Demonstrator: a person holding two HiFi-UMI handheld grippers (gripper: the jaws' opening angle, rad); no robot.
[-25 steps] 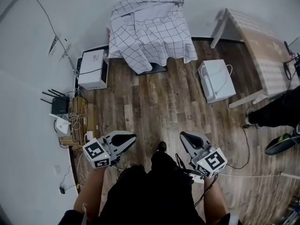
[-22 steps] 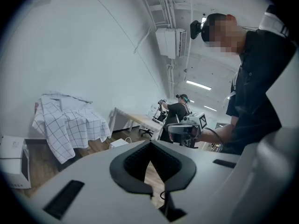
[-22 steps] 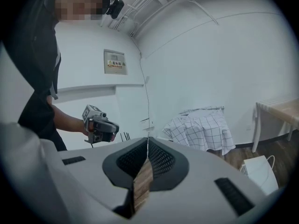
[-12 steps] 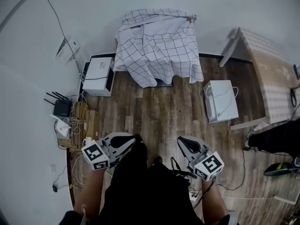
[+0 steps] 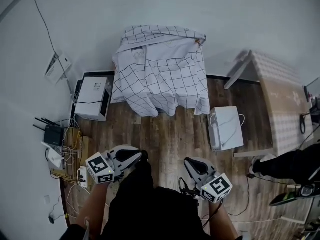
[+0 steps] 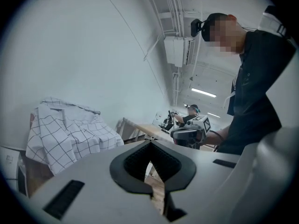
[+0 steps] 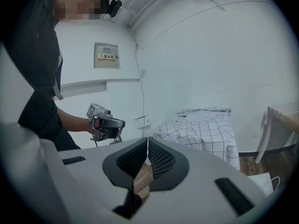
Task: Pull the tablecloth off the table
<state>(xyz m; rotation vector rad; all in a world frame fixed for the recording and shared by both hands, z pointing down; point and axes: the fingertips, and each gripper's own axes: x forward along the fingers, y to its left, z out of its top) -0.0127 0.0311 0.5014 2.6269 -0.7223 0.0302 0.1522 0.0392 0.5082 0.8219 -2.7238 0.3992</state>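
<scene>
A white tablecloth with a black grid [image 5: 160,74] drapes over a small table against the far wall, hanging down its front and sides; it also shows as the tablecloth [image 6: 65,134] and the tablecloth [image 7: 205,129] in the gripper views. My left gripper [image 5: 141,157] is shut and empty, held low near my body, well short of the cloth. My right gripper [image 5: 189,163] is likewise shut with nothing in it, at the same distance. Each gripper sees the other: the right gripper [image 6: 189,133] and the left gripper [image 7: 110,125].
A white box [image 5: 92,90] sits on the floor left of the table, another white box [image 5: 227,127] to its right. Routers and cables [image 5: 60,144] lie along the left wall. A long light table [image 5: 285,104] stands at right, with another person's legs [image 5: 285,166] beside it.
Both grippers and my view have moved toward the covered table, which now sits lower and larger in the head view. Jaws stay shut.
</scene>
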